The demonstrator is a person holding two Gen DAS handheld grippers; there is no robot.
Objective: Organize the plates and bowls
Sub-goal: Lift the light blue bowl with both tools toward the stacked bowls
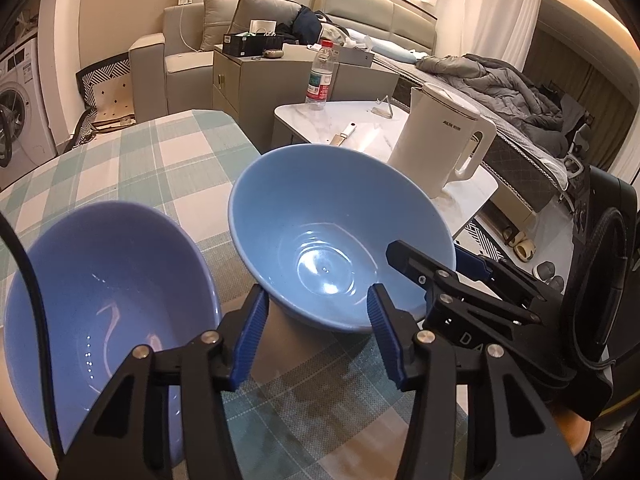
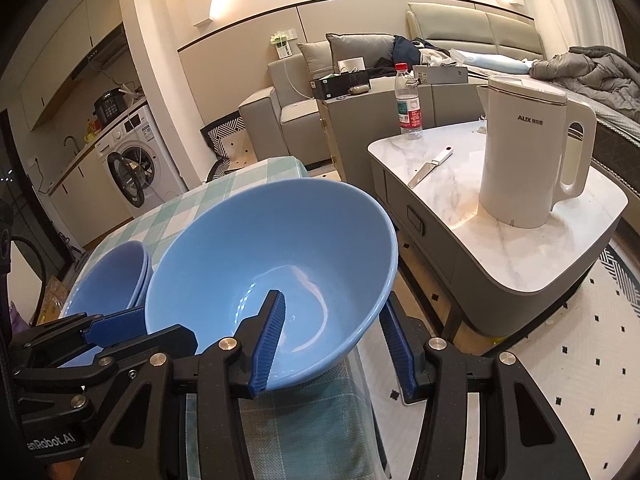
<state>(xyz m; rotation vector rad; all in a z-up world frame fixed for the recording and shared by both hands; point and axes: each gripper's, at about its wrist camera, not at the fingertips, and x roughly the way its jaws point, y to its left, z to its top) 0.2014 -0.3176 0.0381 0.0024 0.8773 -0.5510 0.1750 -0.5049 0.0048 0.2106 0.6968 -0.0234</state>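
My right gripper [image 2: 332, 340] has its blue fingers [image 2: 272, 344] spread wide, straddling the near rim of a light blue bowl [image 2: 272, 264]: one finger inside, one outside, not clamped. The bowl sits tilted at the edge of the checked counter [image 1: 160, 152]. My left gripper [image 1: 316, 336] hovers just before it, fingers parted and holding nothing. A darker blue bowl stack [image 1: 104, 280] sits just beside. Beyond stand a white kettle [image 2: 528, 152], water bottle [image 2: 408, 100] and knife [image 2: 430, 166].

Warm indoor light, sharp focus, fisheye-bent edges (dark vignetted corners).
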